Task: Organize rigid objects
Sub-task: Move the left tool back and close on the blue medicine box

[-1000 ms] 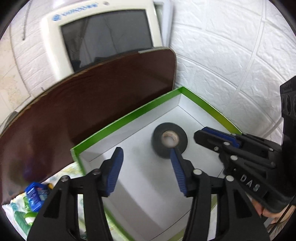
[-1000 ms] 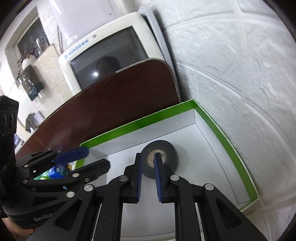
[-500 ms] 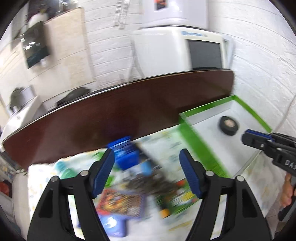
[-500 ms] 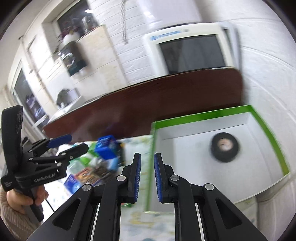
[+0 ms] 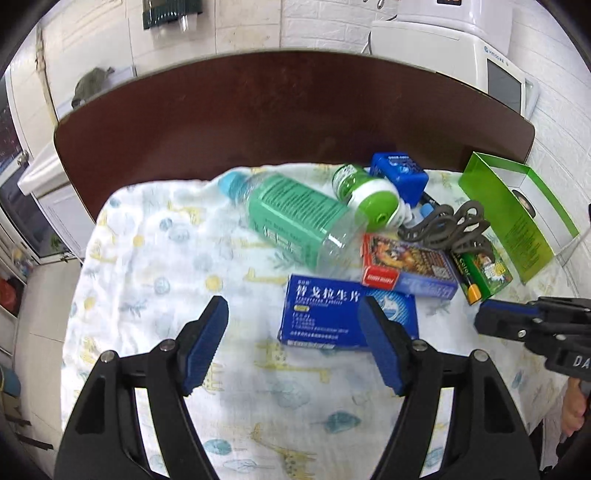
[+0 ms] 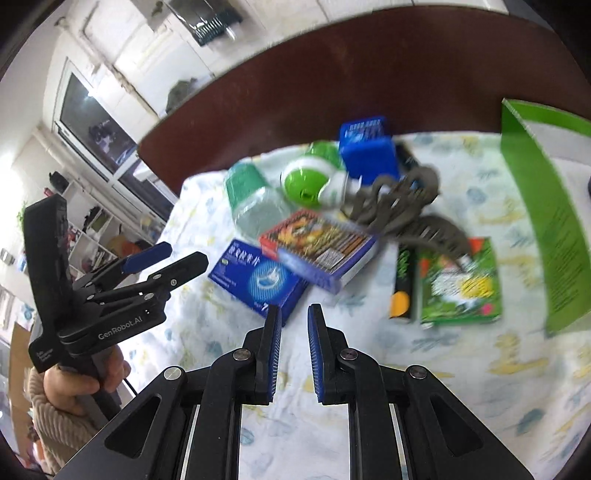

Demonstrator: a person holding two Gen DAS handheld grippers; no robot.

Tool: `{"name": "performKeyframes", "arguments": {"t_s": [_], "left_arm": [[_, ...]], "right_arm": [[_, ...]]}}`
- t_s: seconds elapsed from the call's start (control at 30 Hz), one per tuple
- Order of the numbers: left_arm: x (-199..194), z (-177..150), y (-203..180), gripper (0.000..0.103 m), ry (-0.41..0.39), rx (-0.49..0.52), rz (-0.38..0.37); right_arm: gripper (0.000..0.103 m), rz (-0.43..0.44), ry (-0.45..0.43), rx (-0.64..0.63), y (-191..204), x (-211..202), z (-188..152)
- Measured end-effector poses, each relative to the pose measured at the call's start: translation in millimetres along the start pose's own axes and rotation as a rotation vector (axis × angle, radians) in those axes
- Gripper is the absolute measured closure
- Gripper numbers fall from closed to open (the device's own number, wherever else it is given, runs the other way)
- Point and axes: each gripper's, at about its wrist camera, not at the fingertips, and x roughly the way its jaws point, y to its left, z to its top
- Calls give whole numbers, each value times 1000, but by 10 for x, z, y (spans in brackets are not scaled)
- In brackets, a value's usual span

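Green box [image 5: 506,206] standing at the surface's right end, holding a half-hidden tape roll [image 5: 526,202]. Left gripper [image 5: 295,343] fingers gaping empty; right gripper [image 6: 293,354] fingers nearly closed, holding nothing.

A white cloth [image 5: 155,258] with small giraffe and leaf prints covers the near part of the bench [image 5: 280,110], which is dark brown with a rounded far edge. In the left wrist view, a white machine with a dark screen [image 5: 498,77] stands at the upper right, behind the bench, against a white brick-pattern wall [image 5: 321,22]. At the upper left of this frame a dark green rack [image 5: 171,13] hangs on a pale tiled wall, and a grey-green bundle [image 5: 92,85] lies on a white ledge. In the right wrist view, a window [image 6: 92,125] is at the upper left, and shelves [image 6: 99,236] with mixed small things stand at the left; they are blurred.
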Motion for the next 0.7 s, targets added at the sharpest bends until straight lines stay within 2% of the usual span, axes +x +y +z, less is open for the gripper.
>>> {"name": "performKeyframes", "arguments": {"t_s": [0.2,0.3,0.37,0.43,0.5,0.7], "left_arm": [[147,-44,91,33,4,-10,-101],[240,-24,101,40,21,-1,-124],[287,-13,124,44,30,-4,-152],[337,-12,140,50,40,-9,-178],[394,-15,156,54,56,-12,-197],[511,-22,205,54,81,-34,-257]], "right_arm": [[86,-31,42,62,72,275,-2],[83,-40,51,97,61,347,15],[69,-55,50,118,53,381,33],[62,-68,46,141,37,416,46],[62,-66,43,169,13,454,68],[62,-85,30,220,-37,569,139]]}}
